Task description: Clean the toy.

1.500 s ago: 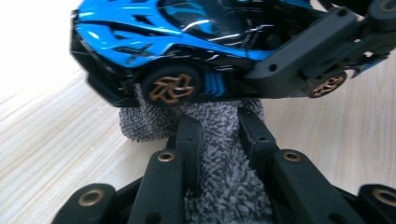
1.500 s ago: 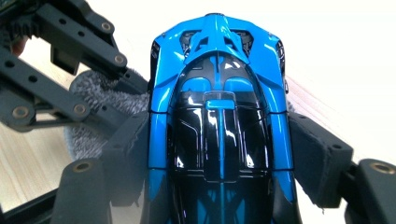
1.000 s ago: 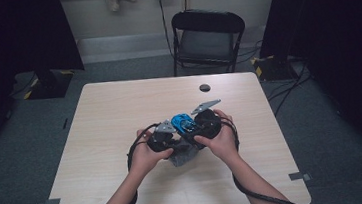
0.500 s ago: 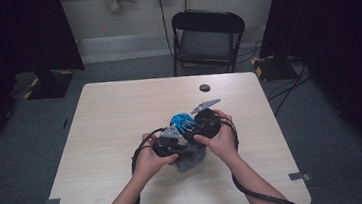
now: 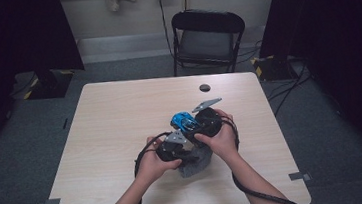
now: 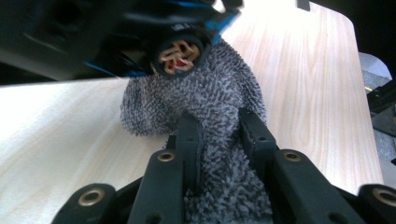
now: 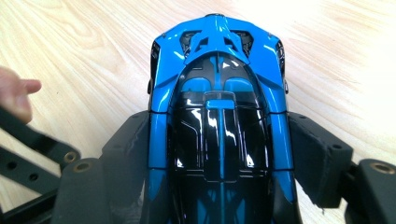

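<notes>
Low centre of the high view, above the counter (image 5: 120,118), the right gripper (image 7: 219,154) clamps the toy car (image 7: 217,93) while the left gripper (image 6: 219,140) pinches the cloth (image 6: 210,93) against it; a hard wipe could twist the car loose.

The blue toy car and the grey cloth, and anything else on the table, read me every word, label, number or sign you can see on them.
No readable text in any view.
Blue toy car, held by the right tool: glossy blue and black panels, no lettering or numbers.
Grey cloth, pinched by the left tool: plain pile, no tag.
Small dark disc on the table: too small to read.
</notes>
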`<state>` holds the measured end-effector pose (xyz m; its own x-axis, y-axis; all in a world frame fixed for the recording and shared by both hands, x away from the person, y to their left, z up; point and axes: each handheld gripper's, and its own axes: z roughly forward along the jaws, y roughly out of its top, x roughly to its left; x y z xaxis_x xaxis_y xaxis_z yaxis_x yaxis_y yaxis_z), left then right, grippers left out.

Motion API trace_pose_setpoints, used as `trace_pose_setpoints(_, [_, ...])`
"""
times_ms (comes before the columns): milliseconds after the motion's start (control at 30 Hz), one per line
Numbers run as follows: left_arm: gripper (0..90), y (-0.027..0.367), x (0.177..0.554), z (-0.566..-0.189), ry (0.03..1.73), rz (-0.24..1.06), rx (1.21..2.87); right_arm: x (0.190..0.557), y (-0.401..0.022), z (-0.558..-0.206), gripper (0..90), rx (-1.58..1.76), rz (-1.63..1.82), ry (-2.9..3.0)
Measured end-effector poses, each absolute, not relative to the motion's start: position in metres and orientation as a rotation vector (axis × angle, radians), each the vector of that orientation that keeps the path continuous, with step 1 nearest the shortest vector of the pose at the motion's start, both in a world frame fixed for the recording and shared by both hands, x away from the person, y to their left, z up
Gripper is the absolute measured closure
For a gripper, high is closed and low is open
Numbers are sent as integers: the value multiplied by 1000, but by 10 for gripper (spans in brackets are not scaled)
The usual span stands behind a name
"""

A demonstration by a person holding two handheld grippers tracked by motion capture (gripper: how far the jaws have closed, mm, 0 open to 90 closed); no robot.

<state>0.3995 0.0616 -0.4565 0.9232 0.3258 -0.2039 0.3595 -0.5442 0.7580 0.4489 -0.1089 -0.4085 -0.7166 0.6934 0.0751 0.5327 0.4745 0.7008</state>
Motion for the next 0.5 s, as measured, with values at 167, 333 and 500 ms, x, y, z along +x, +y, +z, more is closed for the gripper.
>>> trace_pose_setpoints(167, [727,60,395,-459,465,-76,2183,451,-111,-410,287,1075,1074,2498])
trace_pose_setpoints(333, [727,61,394,-460,456,-73,2198,451,-113,-409,287,1079,1075,2489])
trace_pose_setpoints(500, [726,71,396,-464,488,-64,2207,451,-115,-407,287,1078,1083,2483])
